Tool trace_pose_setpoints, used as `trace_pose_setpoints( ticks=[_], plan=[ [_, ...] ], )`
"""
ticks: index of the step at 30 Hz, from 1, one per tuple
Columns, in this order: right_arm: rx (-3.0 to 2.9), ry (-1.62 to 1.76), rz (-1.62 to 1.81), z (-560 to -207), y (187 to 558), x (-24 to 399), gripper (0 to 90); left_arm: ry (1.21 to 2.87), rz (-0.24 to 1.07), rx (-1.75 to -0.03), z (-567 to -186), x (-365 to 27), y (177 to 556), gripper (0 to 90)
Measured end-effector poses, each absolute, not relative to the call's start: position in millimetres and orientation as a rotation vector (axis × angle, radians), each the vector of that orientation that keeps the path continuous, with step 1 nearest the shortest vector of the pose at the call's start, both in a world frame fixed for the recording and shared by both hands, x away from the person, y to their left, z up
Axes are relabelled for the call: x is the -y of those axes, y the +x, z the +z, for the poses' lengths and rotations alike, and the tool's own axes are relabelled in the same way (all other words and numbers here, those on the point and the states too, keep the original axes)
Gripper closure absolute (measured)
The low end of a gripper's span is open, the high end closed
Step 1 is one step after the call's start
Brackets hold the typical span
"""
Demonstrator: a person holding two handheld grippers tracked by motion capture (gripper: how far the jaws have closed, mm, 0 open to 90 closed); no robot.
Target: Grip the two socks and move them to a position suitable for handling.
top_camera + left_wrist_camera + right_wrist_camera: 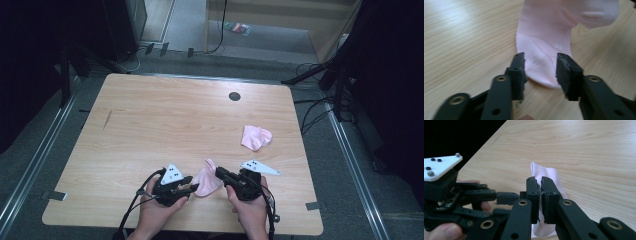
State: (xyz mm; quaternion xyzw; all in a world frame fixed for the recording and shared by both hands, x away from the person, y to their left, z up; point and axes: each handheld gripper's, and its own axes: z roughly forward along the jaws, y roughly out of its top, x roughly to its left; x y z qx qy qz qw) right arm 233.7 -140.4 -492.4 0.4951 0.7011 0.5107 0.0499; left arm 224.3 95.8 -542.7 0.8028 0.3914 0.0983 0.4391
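Down at the near edge of the wooden table [150, 125], both grippers work one pink sock [206, 181], which lies between them. The right gripper [540, 185] has its jaws pinched together on the sock's fabric, which bunches up past the tips and hangs out below them. The left gripper [540, 65] stands part open, its pads astride the sock's rounded end and not pressing on it; the sock stretches away flat on the wood in the left gripper view. In the right gripper view the left gripper comes in from the left, just beside the right one's jaws. A second pink sock [255, 137] lies crumpled, well apart, toward the table's right side. No container stands on the table.
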Motion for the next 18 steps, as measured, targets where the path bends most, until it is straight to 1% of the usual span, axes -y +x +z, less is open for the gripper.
trace_pose_setpoints(
  ticks=[2,3,6,8,9,10,11,12,13,15,18],
  plan=[
    [-2.146,1.507,1.549,-493,233,138,86.3,2.004,0.248,-0.976,-545,-91,225,52.5],
    [-2.151,1.498,1.550,-494,234,138,86.3,2.013,0.260,-0.977,-546,-88,226,51.8],
    [-2.159,1.500,1.550,-495,233,136,86.3,2.044,0.268,-0.986,-550,-83,228,54.3],
    [-2.160,1.507,1.550,-495,233,136,86.3,2.063,0.304,-0.982,-550,-81,228,58.3],
    [-2.159,1.508,1.552,-495,233,137,86.3,2.078,0.326,-0.974,-550,-81,228,61.8],
    [-2.156,1.506,1.554,-495,233,138,86.3,2.087,0.345,-0.967,-550,-81,228,66.2],
    [-2.151,1.506,1.555,-494,233,138,86.3,2.098,0.359,-0.961,-550,-82,228,73.0],
    [-2.146,1.505,1.559,-494,233,139,86.3,2.105,0.358,-0.951,-549,-84,228,79.6],
    [-2.144,1.503,1.555,-493,232,140,86.3,2.111,0.352,-0.948,-549,-86,228,84.0],
    [-2.130,1.506,1.553,-492,232,142,86.4,2.126,0.355,-0.935,-547,-92,228,86.8],
    [-2.112,1.505,1.533,-492,231,147,86.6,2.134,0.348,-0.915,-542,-107,227,87.7]
  ],
)
